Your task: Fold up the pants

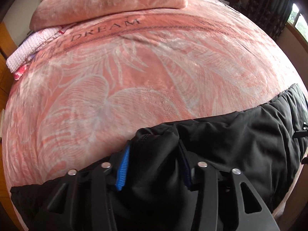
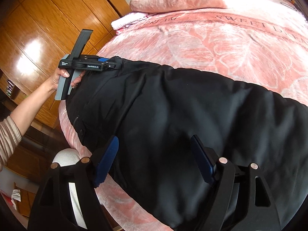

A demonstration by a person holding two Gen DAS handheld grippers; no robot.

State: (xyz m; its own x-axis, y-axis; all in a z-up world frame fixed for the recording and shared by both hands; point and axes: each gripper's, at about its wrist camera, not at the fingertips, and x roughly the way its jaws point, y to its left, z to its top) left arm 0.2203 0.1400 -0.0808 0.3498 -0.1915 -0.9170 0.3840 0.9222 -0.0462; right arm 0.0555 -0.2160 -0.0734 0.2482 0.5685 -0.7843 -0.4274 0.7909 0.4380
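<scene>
Left gripper [image 1: 154, 165] pinches a raised fold of the black pants [image 2: 182, 119], which lie across the pink blanket [image 1: 134, 73]; right gripper [image 2: 154, 159], fingers spread, hovers over the cloth. Step: folding over. Next, probably, the right must close on fabric.

Black pants [image 2: 192, 125] cut off at lower right edge; blanket lettering [image 1: 107, 28] partly hidden under pillows [image 1: 107, 2].
</scene>
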